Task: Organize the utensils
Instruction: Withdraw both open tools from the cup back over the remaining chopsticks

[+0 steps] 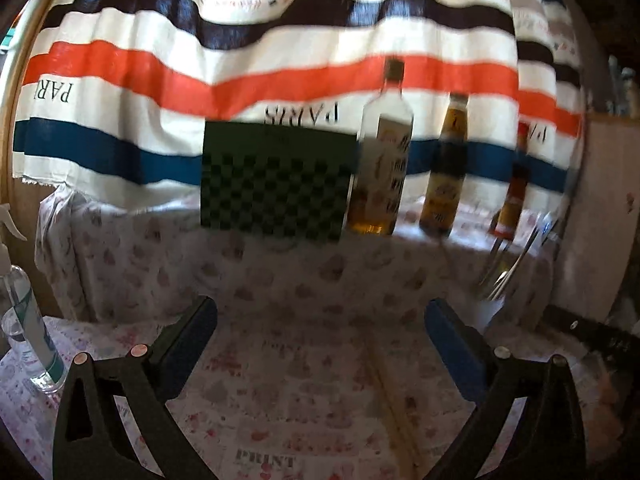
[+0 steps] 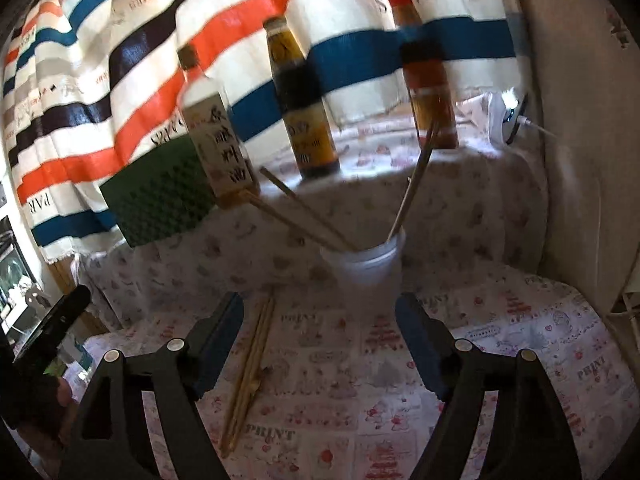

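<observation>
A white cup (image 2: 362, 262) stands on the patterned tablecloth and holds several chopsticks (image 2: 304, 216) that lean out left and right. A pair of wooden chopsticks (image 2: 250, 372) lies flat on the cloth, just right of my right gripper's left finger. My right gripper (image 2: 320, 340) is open and empty, just in front of the cup. My left gripper (image 1: 320, 344) is open and empty over bare cloth. In the left wrist view the cup (image 1: 490, 312) with its utensils (image 1: 508, 260) sits at the far right, blurred.
Three bottles stand on a raised shelf behind: an oil bottle (image 1: 382, 160), a dark sauce bottle (image 1: 446, 172) and a red-capped bottle (image 1: 514, 192). A green checked board (image 1: 276, 184) leans against the striped curtain (image 1: 256, 80). A clear spray bottle (image 1: 28, 320) stands at left.
</observation>
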